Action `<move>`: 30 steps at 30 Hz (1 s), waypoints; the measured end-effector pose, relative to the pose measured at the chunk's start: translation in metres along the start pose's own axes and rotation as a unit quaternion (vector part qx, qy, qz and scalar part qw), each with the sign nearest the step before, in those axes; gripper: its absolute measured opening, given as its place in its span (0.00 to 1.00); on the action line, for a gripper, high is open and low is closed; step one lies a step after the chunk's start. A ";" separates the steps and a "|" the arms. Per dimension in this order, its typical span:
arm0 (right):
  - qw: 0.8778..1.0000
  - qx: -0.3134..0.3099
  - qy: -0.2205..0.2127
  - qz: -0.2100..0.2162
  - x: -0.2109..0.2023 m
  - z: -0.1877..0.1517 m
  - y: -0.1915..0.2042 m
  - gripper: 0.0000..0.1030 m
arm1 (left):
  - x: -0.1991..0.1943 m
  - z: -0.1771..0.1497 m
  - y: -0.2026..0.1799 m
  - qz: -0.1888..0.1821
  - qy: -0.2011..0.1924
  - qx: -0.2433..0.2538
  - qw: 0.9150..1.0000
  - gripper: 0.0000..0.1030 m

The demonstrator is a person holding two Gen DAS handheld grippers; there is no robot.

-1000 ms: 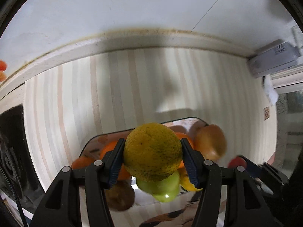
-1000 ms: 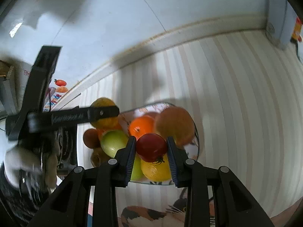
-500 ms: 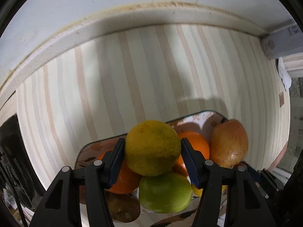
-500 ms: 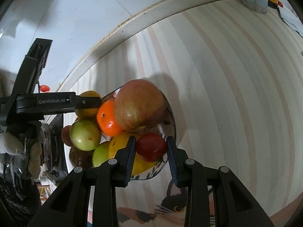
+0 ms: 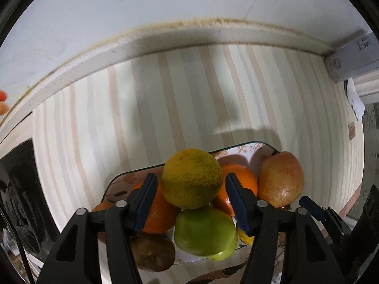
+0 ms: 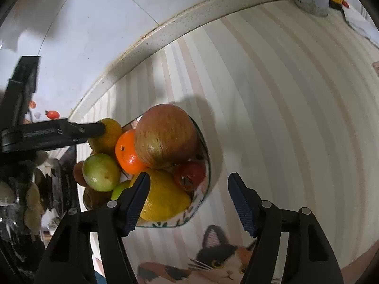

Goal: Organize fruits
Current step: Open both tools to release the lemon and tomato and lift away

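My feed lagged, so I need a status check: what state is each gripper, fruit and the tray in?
left hand-held gripper: open around the citrus
right hand-held gripper: open, empty
yellow-green citrus: resting atop the pile
red fruit: lying in tray
tray: piled with fruit

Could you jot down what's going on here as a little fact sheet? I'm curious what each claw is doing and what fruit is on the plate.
Left claw: open around the yellow-green citrus, gaps on both sides; fruit sits atop the pile
Right claw: open, empty
Small red fruit: lying on the plate, by the rim
Plate: patterned, heaped with fruit
Other fruit: orange, green apple, lemon, large reddish-brown fruit
Surface: striped cloth with a cat print
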State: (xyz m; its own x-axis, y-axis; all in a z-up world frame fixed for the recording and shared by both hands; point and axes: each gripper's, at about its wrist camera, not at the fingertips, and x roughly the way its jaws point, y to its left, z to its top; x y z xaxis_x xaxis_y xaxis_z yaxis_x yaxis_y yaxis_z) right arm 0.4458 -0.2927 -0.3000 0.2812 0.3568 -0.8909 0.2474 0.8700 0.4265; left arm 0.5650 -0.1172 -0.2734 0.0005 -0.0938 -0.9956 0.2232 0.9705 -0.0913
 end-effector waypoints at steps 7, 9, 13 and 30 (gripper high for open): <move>0.994 -0.077 0.006 -0.071 -0.025 -0.020 0.021 0.93 | -0.044 -0.046 0.012 0.018 -0.073 -0.039 0.996 0.93; 0.991 -0.099 0.003 -0.085 -0.034 -0.028 0.028 0.93 | -0.053 -0.063 0.014 0.027 -0.092 -0.052 0.994 0.93; 0.986 -0.131 -0.019 -0.101 -0.057 -0.044 0.039 0.93 | -0.065 -0.106 0.020 0.038 -0.123 -0.074 0.989 0.93; 0.970 -0.166 -0.139 -0.111 -0.196 -0.147 0.081 0.94 | -0.158 -0.266 0.011 0.055 -0.244 -0.089 0.964 0.93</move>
State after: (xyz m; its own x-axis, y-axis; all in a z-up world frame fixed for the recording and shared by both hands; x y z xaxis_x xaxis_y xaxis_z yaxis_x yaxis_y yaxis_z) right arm 0.2746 -0.2421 -0.1138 0.5054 0.0821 -0.8590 0.0321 0.9930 0.1138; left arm 0.3085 -0.0326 -0.1233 0.4826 -0.0390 -0.8750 0.0250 0.9992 -0.0307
